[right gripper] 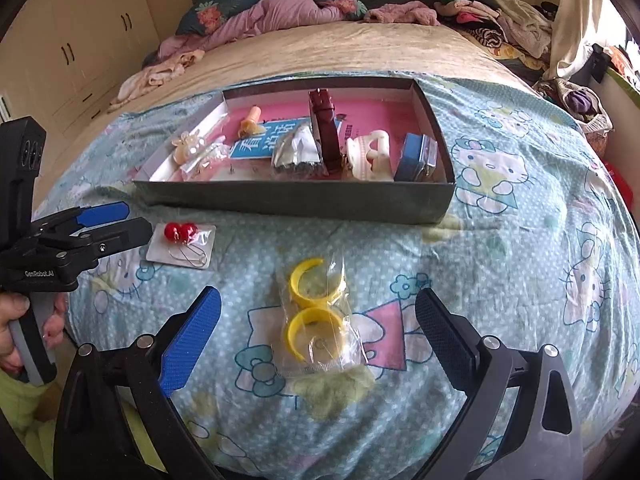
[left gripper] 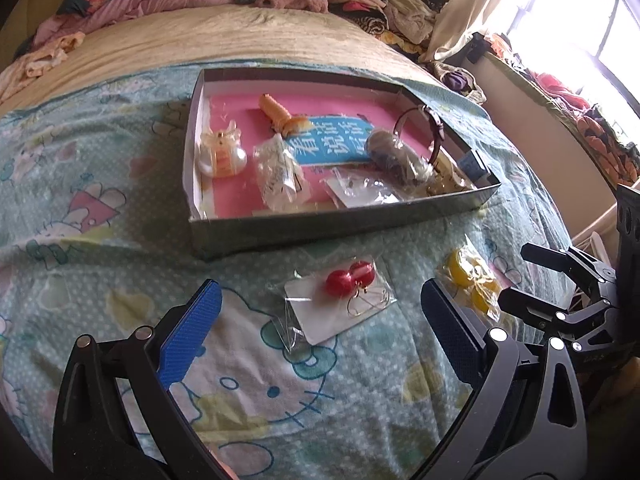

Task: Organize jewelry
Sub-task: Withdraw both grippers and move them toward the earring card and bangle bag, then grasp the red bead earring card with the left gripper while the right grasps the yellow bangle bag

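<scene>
A grey cardboard box [left gripper: 332, 222] [right gripper: 296, 200] with a pink lining lies on the bedspread and holds several bagged trinkets, a brown watch strap [right gripper: 326, 132] and a blue tin [right gripper: 416, 158]. In front of it lie red ball earrings [left gripper: 350, 274] [right gripper: 178, 232] on a white card in a clear bag. To their right is a bag of yellow hoop earrings [right gripper: 310, 312] [left gripper: 470, 280]. My left gripper [left gripper: 320, 320] [right gripper: 116, 222] is open just short of the red earrings. My right gripper [right gripper: 318, 328] [left gripper: 532, 278] is open around the yellow hoops' bag, above it.
The bed has a pale blue cartoon-cat cover [right gripper: 520, 240] with rumpled clothes and pillows [right gripper: 272, 12] at its head. A bright window [left gripper: 580, 20] stands on the right, and cupboards [right gripper: 80, 40] on the left. A person's hand [right gripper: 16, 328] holds the left gripper's handle.
</scene>
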A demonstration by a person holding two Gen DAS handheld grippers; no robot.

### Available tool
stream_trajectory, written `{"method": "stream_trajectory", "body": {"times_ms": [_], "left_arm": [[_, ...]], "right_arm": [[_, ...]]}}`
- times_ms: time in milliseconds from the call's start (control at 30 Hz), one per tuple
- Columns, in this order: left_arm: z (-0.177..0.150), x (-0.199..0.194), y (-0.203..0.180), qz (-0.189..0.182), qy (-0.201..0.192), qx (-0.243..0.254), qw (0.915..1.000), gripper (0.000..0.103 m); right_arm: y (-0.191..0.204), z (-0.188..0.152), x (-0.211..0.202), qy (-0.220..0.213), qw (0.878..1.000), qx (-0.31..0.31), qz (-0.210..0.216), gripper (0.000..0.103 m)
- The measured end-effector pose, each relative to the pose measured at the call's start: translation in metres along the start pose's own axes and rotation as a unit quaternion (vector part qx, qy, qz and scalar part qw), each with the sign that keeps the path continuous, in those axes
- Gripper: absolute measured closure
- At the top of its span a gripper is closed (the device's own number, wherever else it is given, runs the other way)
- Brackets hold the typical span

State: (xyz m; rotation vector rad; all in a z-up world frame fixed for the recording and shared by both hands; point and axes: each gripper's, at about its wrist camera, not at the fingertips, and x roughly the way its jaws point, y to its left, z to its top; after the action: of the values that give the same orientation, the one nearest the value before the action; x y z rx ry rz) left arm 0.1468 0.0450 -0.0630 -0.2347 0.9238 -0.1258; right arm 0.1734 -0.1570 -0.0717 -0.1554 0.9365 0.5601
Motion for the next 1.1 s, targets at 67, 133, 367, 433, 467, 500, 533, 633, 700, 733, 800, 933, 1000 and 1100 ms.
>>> {"method": "stream_trajectory", "body": {"times_ms": [67, 133, 367, 433, 467, 500, 533, 633, 700, 733, 800, 933, 1000, 1100], "left_arm": [[-0.005, 0.007, 0.002, -0.006, 0.013, -0.009, 0.9999, 0.010], [-0.008, 0.013, 0.003, -0.008, 0.022, -0.016, 0.9996, 0.010], [-0.010, 0.021, -0.003, 0.003, 0.021, -0.022, 0.9995, 0.010], [-0.008, 0.026, -0.008, 0.010, 0.018, -0.024, 0.9995, 0.010], [-0.008, 0.027, -0.010, 0.014, 0.018, -0.023, 0.9995, 0.010], [-0.007, 0.028, -0.014, 0.016, 0.016, -0.020, 0.9996, 0.010], [-0.006, 0.030, -0.018, 0.019, 0.013, -0.012, 0.9997, 0.010], [-0.007, 0.035, -0.029, 0.035, 0.008, 0.015, 0.9993, 0.011], [-0.010, 0.037, -0.035, 0.057, 0.002, 0.039, 0.9976, 0.032], [-0.010, 0.036, -0.035, 0.058, -0.001, 0.044, 0.9973, 0.033], [-0.010, 0.033, -0.032, 0.050, -0.003, 0.048, 0.9976, 0.037], [-0.008, 0.017, -0.024, 0.018, -0.015, 0.037, 0.9990, 0.049], [-0.004, 0.004, -0.021, 0.009, -0.028, 0.034, 0.9990, 0.050], [0.006, -0.010, -0.020, 0.001, -0.047, 0.034, 0.9983, 0.050]], "right_arm": [[0.001, -0.001, 0.009, 0.014, 1.000, -0.006, -0.003, 0.006], [0.003, -0.002, 0.017, 0.026, 1.000, -0.014, -0.011, 0.006], [0.007, -0.004, 0.041, 0.064, 0.997, -0.028, -0.016, 0.035], [0.003, -0.003, 0.037, 0.053, 0.998, -0.023, 0.000, 0.059], [0.000, -0.004, 0.035, 0.048, 0.999, -0.016, 0.010, 0.060], [-0.003, -0.004, 0.031, 0.040, 0.999, -0.009, 0.019, 0.061], [-0.005, -0.003, 0.028, 0.032, 0.999, -0.003, 0.026, 0.061], [-0.011, -0.001, 0.014, 0.008, 0.999, 0.006, 0.036, 0.061], [-0.013, 0.000, 0.006, -0.005, 0.999, 0.006, 0.034, 0.061], [-0.015, 0.001, 0.002, -0.010, 0.999, 0.007, 0.035, 0.061], [-0.017, 0.003, -0.004, -0.022, 0.999, 0.009, 0.035, 0.061], [-0.017, 0.009, -0.016, -0.043, 0.998, 0.011, 0.042, 0.061], [-0.016, 0.013, -0.022, -0.054, 0.997, 0.010, 0.046, 0.061], [-0.014, 0.015, -0.031, -0.066, 0.997, 0.005, 0.049, 0.061]]}}
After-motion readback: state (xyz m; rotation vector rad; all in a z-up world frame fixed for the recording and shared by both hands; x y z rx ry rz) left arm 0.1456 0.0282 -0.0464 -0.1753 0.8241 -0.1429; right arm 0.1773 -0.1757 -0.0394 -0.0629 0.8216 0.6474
